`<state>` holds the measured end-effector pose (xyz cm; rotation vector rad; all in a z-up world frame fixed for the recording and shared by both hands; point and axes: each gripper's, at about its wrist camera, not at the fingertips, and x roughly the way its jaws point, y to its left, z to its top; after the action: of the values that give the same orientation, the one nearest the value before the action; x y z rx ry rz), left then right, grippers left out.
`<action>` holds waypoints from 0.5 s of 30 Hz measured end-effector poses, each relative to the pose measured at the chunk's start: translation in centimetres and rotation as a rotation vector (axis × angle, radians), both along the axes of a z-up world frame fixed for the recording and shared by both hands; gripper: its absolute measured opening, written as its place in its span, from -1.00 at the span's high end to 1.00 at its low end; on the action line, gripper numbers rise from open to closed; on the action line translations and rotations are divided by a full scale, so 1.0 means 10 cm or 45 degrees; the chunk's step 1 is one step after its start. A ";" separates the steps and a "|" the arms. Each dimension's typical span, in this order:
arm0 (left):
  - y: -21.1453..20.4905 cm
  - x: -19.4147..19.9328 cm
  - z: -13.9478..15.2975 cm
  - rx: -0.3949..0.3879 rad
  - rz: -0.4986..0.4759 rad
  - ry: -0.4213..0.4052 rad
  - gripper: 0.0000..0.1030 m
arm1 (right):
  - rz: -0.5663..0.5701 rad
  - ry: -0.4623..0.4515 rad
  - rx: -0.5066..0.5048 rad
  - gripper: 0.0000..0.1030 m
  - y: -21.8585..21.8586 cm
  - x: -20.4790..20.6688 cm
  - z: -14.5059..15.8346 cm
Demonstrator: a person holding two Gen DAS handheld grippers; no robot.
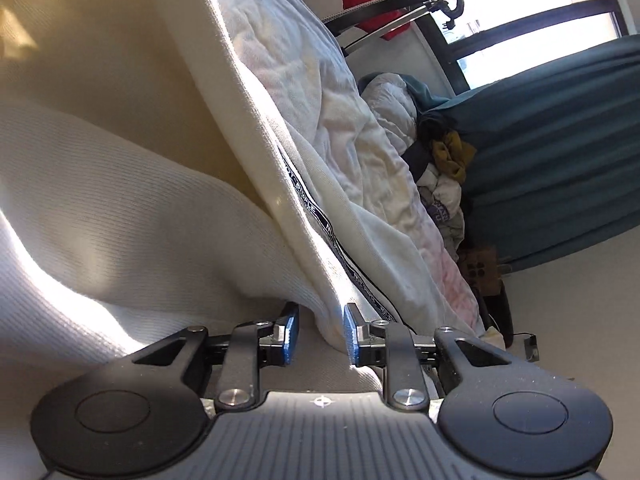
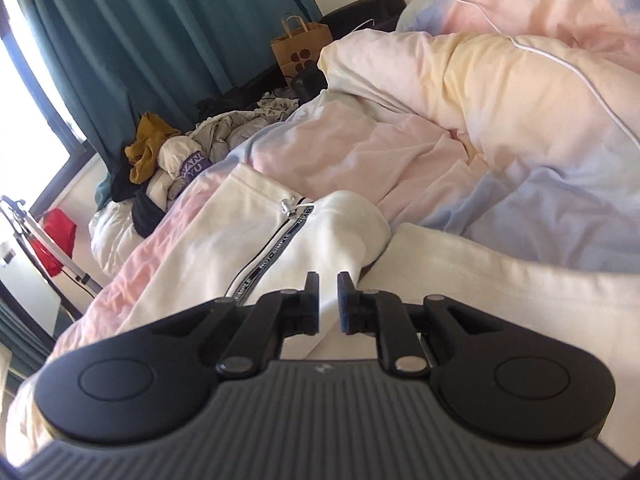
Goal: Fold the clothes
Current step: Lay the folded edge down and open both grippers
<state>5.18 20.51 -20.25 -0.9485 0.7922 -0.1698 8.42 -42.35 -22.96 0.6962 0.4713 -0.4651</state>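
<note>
Left claw [image 1: 321, 334]: seen with its blue pads a narrow gap apart; a fold of the white jacket [image 1: 120, 208] hangs down into the gap, and no pad is seen pressing on it.
Right claw [image 2: 328, 300]: seen with its black pads a narrow gap apart; white cloth shows behind the gap, but nothing is clamped between the pads.
Jacket in the left view: a large stretch of its ribbed white cloth is seen filling the left half of the picture, right against the claw.
Jacket in the right view: the white jacket [image 2: 256, 232] is spread on the bed, just ahead of the claw, lying on the duvet [image 2: 500, 92].
Zip band [image 2: 276, 252]: a dark tape with white lettering is seen running along the jacket's front edge, ending at a metal zip pull [image 2: 287, 206].
Duvet: pastel pink, yellow and blue, shown rumpled across the bed beside and behind the jacket.
Heap of clothes [image 2: 160, 168]: piled at the far edge of the bed, with a mustard piece on top; well apart from the jacket.
Curtain [image 2: 152, 28]: dark teal, hung behind the heap.
Paper bag [image 2: 300, 52]: brown, stood by the curtain.
</note>
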 end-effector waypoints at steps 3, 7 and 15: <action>0.02 -0.20 0.14 0.022 -0.003 -0.040 0.13 | -0.082 -0.022 0.077 0.41 0.08 -0.31 0.08; 0.01 -0.54 0.41 0.098 0.011 -0.093 -0.12 | -0.095 -0.038 0.196 0.41 0.12 -0.61 0.10; 0.37 -1.42 0.84 0.149 0.151 0.018 -0.43 | -0.238 0.038 0.264 0.41 0.00 -1.04 0.13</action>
<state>-9.04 24.17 -11.82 -0.8840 0.7488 -0.0134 -1.98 -42.36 -21.64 0.9389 0.4892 -0.6086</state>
